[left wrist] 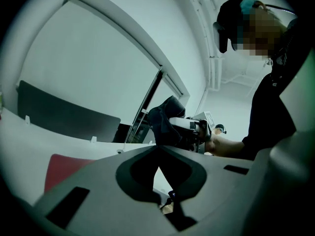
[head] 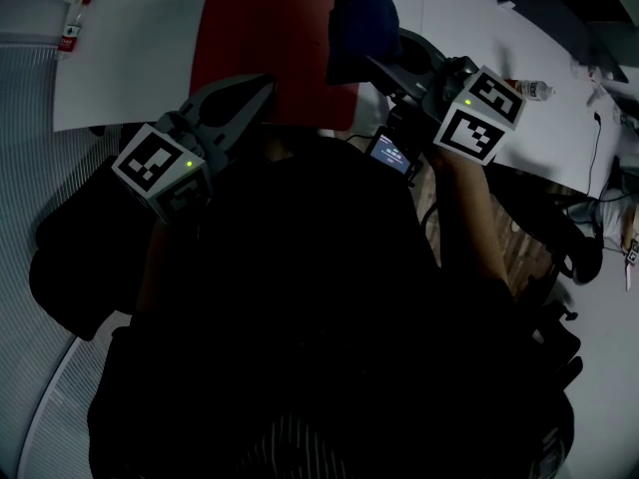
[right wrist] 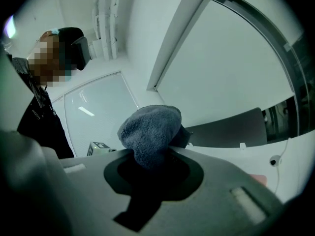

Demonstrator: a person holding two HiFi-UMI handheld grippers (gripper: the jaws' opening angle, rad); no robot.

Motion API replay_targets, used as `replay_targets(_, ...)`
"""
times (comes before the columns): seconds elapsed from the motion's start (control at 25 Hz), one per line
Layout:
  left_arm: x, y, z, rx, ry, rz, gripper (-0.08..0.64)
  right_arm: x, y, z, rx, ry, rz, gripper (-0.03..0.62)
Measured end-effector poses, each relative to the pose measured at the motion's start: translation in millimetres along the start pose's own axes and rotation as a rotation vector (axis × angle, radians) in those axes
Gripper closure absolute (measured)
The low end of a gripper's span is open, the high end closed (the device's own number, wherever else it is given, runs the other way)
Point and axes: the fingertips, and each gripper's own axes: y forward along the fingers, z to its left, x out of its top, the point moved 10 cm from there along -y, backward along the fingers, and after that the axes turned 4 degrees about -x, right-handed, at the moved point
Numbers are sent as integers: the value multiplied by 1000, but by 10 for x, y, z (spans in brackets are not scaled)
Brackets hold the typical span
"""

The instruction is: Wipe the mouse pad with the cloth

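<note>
Two hand-held grippers are seen over a white counter (head: 130, 58). The dark blue cloth (head: 361, 18) is pinched in a bunch by the right hand-held gripper (head: 371, 60), at the right edge of the red mouse pad (head: 260, 48). The left hand-held gripper (head: 262, 88) is pressed together on nothing, at the pad's near edge.

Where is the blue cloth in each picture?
Head view: cloth, top centre, held by the right gripper at the red mouse pad's edge.
Left gripper view: dark bundle at centre, beyond the jaws.
Right gripper view: centre, clamped between the jaws.
Shared landmark: red mouse pad, lower left in left gripper view.
</note>
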Motion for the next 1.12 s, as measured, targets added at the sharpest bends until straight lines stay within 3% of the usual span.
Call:
replay_targets(0.4, 111, 483, 26, 88, -29, 22, 557, 21, -107, -636, 75, 80, 15, 526)
replay_targets(0.72, 103, 656, 63, 128, -61, 69, 555, -22, -233, -1027, 58, 112, 39, 526)
replay_targets(0.96, 2, 575, 234, 137, -121, 72, 555, -124, -51, -1085, 42, 130, 79, 526)
replay_targets(1.12, 19, 525, 477, 71, -188, -4, 556, -90, 40, -1044, 8, 107, 73, 526)
